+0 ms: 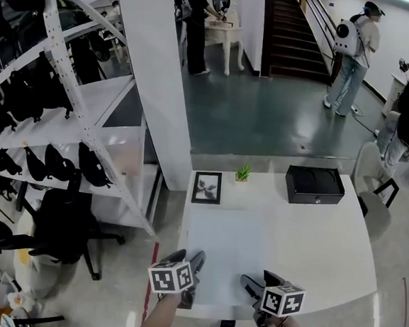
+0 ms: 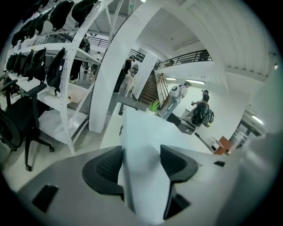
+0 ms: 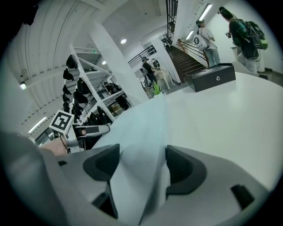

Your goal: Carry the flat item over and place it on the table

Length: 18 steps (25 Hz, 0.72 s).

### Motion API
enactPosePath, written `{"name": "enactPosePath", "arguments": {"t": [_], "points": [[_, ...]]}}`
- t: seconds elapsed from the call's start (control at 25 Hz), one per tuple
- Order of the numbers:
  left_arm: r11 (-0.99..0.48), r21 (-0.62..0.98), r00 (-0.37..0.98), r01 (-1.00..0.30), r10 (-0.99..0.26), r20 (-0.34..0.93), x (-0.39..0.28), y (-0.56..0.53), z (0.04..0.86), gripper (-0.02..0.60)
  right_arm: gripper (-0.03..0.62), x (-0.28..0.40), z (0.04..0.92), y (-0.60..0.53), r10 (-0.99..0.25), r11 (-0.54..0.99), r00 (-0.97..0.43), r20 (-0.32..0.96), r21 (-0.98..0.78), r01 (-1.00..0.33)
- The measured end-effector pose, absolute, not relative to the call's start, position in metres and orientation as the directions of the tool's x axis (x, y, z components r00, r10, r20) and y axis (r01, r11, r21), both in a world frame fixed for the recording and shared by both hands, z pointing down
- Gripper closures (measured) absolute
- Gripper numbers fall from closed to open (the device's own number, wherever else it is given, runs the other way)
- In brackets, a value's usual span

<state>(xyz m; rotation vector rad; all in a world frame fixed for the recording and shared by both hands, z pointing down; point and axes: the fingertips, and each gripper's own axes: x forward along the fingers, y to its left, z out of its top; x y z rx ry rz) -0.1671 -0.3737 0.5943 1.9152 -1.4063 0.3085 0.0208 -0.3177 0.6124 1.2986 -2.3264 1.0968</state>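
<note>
Head view, sheet: one, flat, pale, thin.
Grippers: two, left gripper and right gripper both clamping its near edge.

Head view looks steeply down on the table; both gripper views skim along it toward the stairs

1. The worktop is seen as smooth, glossy white.
2. The sheet is seen as thin, pale and matt.
3. The black box is seen as matt.
4. The floor is seen as dark and polished.
</note>
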Motion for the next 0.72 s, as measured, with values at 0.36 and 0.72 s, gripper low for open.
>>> {"name": "enactPosePath", "arguments": {"t": [0.36, 0.72], "points": [[-0.128, 0.404, 0.369, -0.906, -0.707, 0.603, -0.1668, -0.3773, 0.5987, 0.308, 0.264, 0.021, 0.6132, -0.3212, -0.62, 0.306, -0.561, 0.548, -0.489, -0.817], [-0.131, 0.407, 0.375, -0.904, -0.702, 0.606, -0.1665, -0.3781, 0.5973, 0.308, 0.261, 0.0213, 0.6156, -0.3199, -0.621, 0.294, -0.555, 0.553, -0.492, -0.819]]}}
